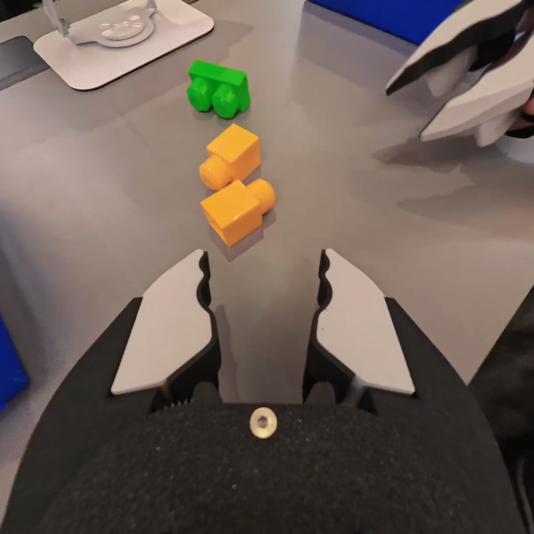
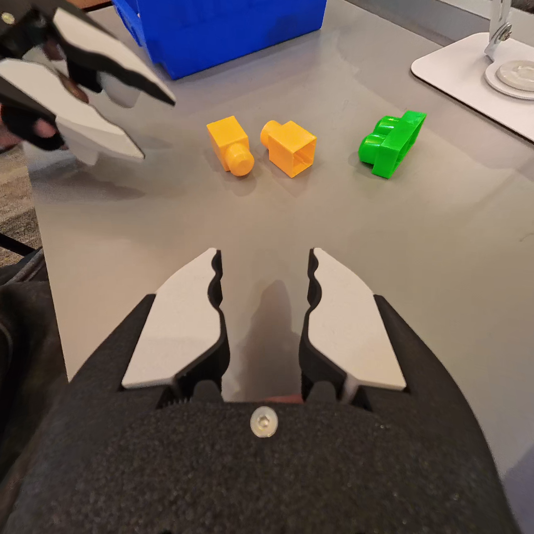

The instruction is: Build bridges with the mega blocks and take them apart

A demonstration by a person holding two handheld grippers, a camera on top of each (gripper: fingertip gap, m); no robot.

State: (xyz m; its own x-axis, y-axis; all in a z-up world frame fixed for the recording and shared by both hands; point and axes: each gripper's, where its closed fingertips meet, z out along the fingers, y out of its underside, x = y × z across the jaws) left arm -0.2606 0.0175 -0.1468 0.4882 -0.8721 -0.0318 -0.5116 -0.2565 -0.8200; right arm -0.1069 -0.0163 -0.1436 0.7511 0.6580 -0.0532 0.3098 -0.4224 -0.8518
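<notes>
Nearest each lens, the view's own hand-held gripper fills the lower frame: the left hand-held gripper (image 1: 264,252) and the right hand-held gripper (image 2: 264,251) both stand with jaws spread and nothing between them, poised over the grey surface (image 1: 332,179).

Largest item beyond them is one blue bin (image 2: 225,31), its top cut off by the frame edge in the right wrist view; the left wrist view shows only blue patches at its top and left edges, too partial to identify. One white base plate (image 1: 121,55) carries a metal stand whose upper part is cut off in both views.

Each view catches the opposite hand-held gripper at its margin, blurred. In the right wrist view a dark-gloved hand (image 2: 37,133) shows behind the left unit; in the left wrist view the holder of the right unit is barely visible.

Blocks counted: three, all separate, all lying on their sides on the surface. One green two-stud block (image 1: 219,88) lies nearest the base plate. Two orange single-stud blocks follow in a row: the first orange block (image 1: 232,156) and the second orange block (image 1: 235,209), just beside each other; contact cannot be confirmed. Only the right wrist view shows the hollow underside of the first orange block.
</notes>
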